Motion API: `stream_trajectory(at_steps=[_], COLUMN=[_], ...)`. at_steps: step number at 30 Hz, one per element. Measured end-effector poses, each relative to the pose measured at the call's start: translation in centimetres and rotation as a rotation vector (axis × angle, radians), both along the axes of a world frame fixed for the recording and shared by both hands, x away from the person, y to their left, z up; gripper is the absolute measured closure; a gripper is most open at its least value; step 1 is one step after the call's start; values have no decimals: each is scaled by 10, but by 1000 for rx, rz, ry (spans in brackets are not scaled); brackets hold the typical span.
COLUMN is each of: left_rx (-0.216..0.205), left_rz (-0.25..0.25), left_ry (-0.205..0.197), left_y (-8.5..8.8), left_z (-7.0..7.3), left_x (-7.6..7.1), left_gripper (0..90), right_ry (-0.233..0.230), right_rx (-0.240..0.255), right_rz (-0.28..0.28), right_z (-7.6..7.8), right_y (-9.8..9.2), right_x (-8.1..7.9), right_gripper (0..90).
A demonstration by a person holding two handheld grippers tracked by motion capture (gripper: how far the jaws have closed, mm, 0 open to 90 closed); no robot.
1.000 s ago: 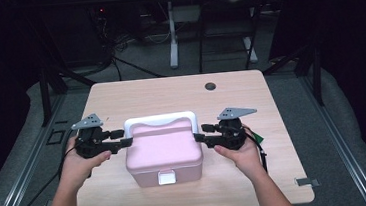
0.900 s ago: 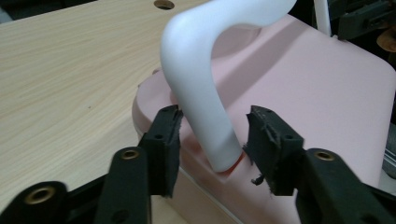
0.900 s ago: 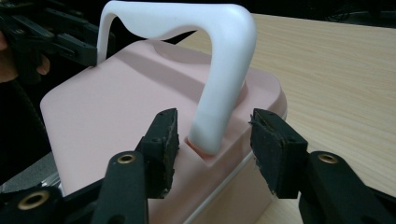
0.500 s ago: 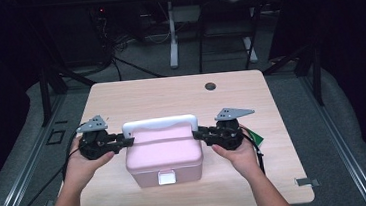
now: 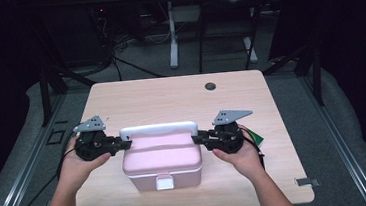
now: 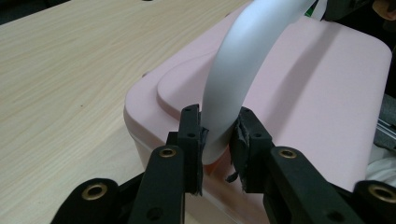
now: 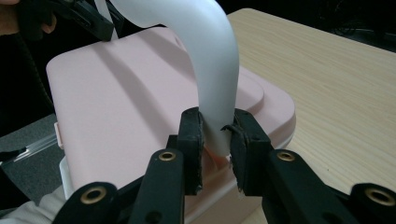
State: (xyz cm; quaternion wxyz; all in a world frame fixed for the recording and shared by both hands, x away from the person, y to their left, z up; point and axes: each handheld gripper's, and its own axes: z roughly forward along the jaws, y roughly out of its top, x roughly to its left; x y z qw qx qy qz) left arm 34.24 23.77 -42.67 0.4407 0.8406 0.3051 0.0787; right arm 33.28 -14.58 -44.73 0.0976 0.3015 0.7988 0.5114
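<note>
Pink box [image 5: 161, 157] gripped at both ends of its white handle [image 5: 158, 130].
Box is set near the worktop's [image 5: 170, 96] front edge; left gripper [image 5: 124, 144] and right gripper [image 5: 197, 138] fingers, just closed in, are clamped on the handle's lower ends.

No readable text, label, brand, number or sign appears anywhere.

A light wooden table [image 5: 145, 98]; a pink box [image 5: 161, 160] rests on its near half; a dark grommet [image 5: 210, 86] far back.
</note>
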Motion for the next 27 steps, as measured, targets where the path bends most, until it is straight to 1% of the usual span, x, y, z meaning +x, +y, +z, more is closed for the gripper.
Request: stream_trajectory(at_steps=[2, 4, 6, 8, 10, 13, 18, 20, 21, 22, 23, 24, 27], left_rx=[4, 5, 1, -8, -21, -14, -17, -17, -18, -18, -18, -11, 9], left_rz=[7, 10, 18, 22, 23, 22, 20, 21, 30, 40, 54, 59, 68], left_ry=[-8, -7, -3, 3, 19, 33, 47, 41, 37, 24, 12, 7, -17], left_y=[0, 1, 1, 1, 1, 2, 1, 2, 2, 2, 2, 3, 8], left_z=[3, 4, 8, 12, 15, 20, 23, 24, 25, 25, 26, 28, 32], left_x=[-1, -1, 2, 5, 10, 15, 27, 30, 31, 31, 30, 29, 22], left_gripper=[746, 745, 744, 743, 742, 740, 730, 723, 714, 687, 638, 621, 624], right_ry=[-7, -6, -2, 10, 25, 39, 75, 84, 84, 93, 95, 98, 103], right_rx=[3, 5, 6, 14, 21, 21, 44, 50, 52, 56, 58, 55, 52], right_rz=[5, 3, -1, -5, -10, -16, -13, -14, -12, -12, -9, -6, -9], right_z=[3, 5, 8, 13, 17, 22, 27, 29, 29, 30, 30, 31, 31], right_y=[1, 1, 2, 2, 2, 2, 1, 1, 1, 1, 1, 1, 1], right_x=[-1, -2, -1, 2, 5, 8, 14, 16, 17, 17, 18, 19, 19], right_gripper=[744, 744, 744, 744, 744, 745, 749, 751, 752, 753, 754, 754, 754])
